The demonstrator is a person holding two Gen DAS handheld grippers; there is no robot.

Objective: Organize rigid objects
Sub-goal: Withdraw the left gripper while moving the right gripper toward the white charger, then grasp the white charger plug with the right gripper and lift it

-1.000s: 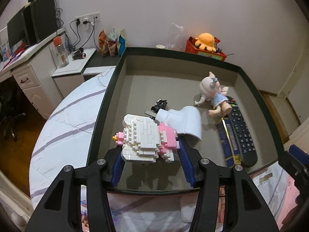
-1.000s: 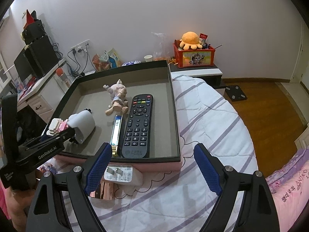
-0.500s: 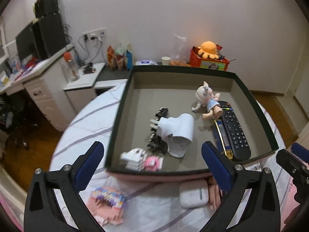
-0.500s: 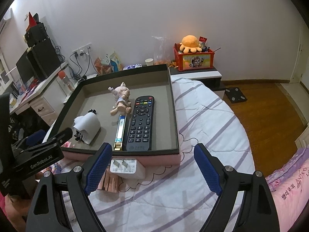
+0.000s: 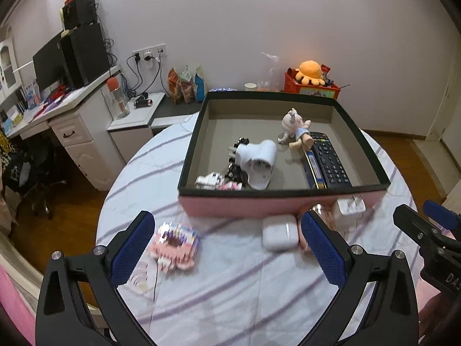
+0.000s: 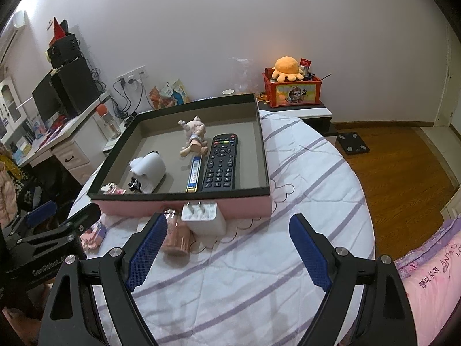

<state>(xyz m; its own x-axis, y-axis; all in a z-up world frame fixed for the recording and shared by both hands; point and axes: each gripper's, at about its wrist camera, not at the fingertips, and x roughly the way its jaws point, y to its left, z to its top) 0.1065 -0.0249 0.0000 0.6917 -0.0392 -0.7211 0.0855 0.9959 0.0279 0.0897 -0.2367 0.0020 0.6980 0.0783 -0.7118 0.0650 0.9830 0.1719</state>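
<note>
- The white-and-pink brick figure [image 5: 216, 181], gripped by the left gripper [image 5: 227, 248] a second ago, now lies in the box [image 5: 282, 193], front-left corner.
- Left jaws stand wide open, empty — pulled back over the bedspread [image 5: 230, 294].
- Right gripper [image 6: 227, 250] — open, holding nothing, near the white charger [image 6: 203, 219].

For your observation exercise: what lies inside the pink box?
Inside the pink box: a remote control, doll, blue strip, white cylinder and brick toy. The cylinder partly hides something black.

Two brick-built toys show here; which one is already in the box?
The white-and-pink one, in the box's near left corner; the pastel one lies outside on the bedspread.
</note>
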